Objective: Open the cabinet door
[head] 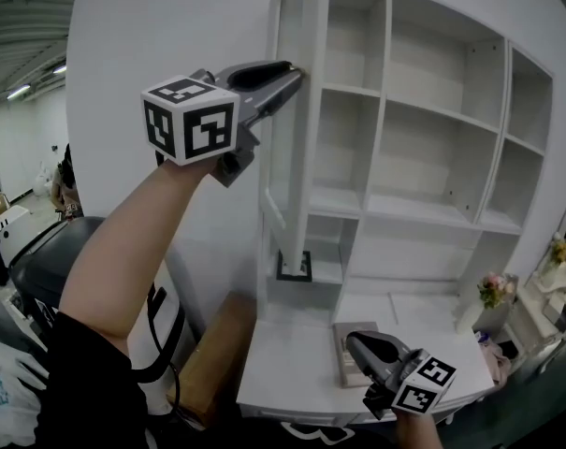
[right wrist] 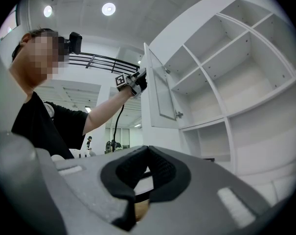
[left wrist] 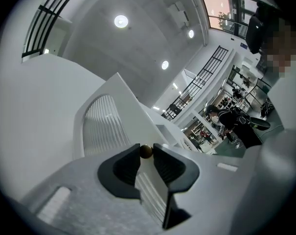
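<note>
The white cabinet door (head: 284,157) stands swung out from the shelf unit, edge-on to me in the head view. It has a ribbed glass panel (left wrist: 101,126). My left gripper (head: 287,71) is raised to the door's upper part. In the left gripper view its jaws (left wrist: 146,153) pinch the small brass knob (left wrist: 146,151) at their tips. The right gripper view shows the same door (right wrist: 160,89) with the left gripper (right wrist: 138,81) at its edge. My right gripper (head: 357,341) hangs low over the desk, its jaws (right wrist: 147,151) shut on nothing.
The white shelf unit (head: 432,110) has several open compartments, and a square marker tag (head: 295,267) stands at its foot. A flat book-like thing (head: 346,358) lies on the white desk (head: 292,368). Flowers (head: 493,288) stand at right, with a brown board (head: 217,354) and a dark chair (head: 39,269) at left.
</note>
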The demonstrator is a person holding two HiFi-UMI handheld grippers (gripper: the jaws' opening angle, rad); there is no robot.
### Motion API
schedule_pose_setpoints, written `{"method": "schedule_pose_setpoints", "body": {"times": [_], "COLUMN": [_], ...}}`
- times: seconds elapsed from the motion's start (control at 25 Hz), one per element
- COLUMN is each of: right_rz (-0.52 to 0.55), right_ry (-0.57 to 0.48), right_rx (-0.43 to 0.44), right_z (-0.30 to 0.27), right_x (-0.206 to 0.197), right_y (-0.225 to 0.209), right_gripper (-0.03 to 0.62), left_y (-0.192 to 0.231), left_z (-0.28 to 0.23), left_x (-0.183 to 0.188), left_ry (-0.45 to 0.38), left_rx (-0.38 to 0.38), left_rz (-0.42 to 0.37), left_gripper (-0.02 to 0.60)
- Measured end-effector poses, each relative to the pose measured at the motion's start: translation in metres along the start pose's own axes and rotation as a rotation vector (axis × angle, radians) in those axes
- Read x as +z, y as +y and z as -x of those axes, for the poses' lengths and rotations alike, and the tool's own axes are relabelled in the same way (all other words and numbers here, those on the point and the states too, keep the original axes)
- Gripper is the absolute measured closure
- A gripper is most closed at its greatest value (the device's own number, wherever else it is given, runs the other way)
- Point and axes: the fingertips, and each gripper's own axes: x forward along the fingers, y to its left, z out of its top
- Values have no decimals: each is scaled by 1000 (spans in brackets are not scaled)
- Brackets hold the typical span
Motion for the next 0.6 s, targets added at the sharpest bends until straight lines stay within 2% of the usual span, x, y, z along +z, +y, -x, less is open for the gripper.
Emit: {"method": "schedule_pose_setpoints", "body": {"times": [0.16,0.32,0.48,0.6], "right_rz": [3,26,37,30], "right_ry": [33,49,45,43], "right_rx": [7,21,7,0], "right_z": [-9,-9,-3,3], "right_x": [-7,-5,-1,-2], "right_y": [10,23,27,29], "right_gripper": [592,592,592,592], "left_y": [14,28,40,47], "left_z": [24,42,62,72], "left_x": [5,8,7,7], "left_ry": [-16,-9,-24,-33], "left_rx": [4,10,12,43], "left_rz": [47,60,129,125], "left_gripper": [497,491,489,485]}}
